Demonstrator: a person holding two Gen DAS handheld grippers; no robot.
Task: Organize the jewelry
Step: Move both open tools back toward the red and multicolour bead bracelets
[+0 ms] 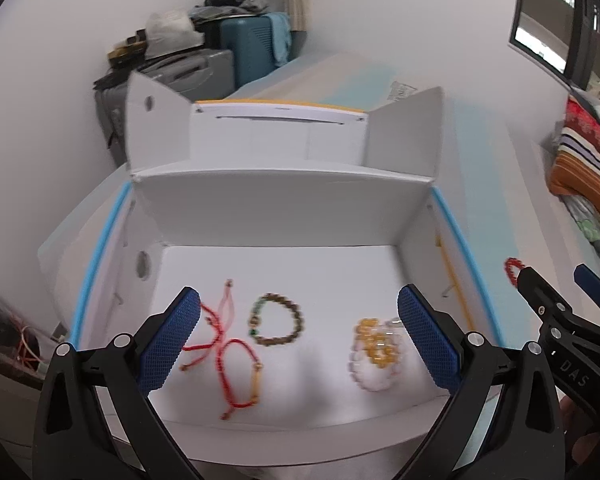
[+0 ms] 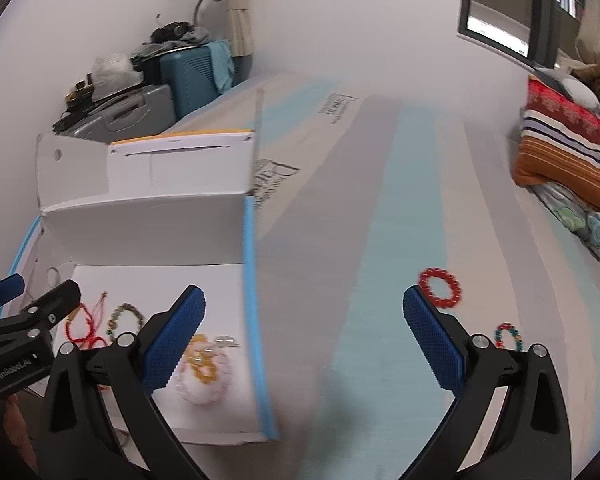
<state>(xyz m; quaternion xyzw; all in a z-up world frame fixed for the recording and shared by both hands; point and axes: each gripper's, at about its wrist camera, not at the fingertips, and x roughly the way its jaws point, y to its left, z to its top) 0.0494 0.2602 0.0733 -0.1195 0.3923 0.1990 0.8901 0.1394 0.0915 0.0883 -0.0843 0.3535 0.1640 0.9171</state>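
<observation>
An open white box [image 1: 276,208] with blue edges holds red cord bracelets [image 1: 228,356], a brown-green bead bracelet [image 1: 276,322] and a pale pink and amber bead pile [image 1: 374,352]. My left gripper [image 1: 300,340] is open and empty above the box. My right gripper [image 2: 304,340] is open and empty over the striped surface beside the box [image 2: 160,216]. A red bead bracelet [image 2: 440,289] lies just past its right finger, and a multicolour bead bracelet [image 2: 509,335] lies further right. The red bracelet also shows in the left wrist view [image 1: 514,266].
The box stands on a large flat carton with light blue stripes [image 2: 380,240]. The box lid [image 1: 276,136] stands up at the back. Suitcases [image 1: 236,60] and clutter are in the far corner. Folded bedding [image 2: 568,148] lies at the right.
</observation>
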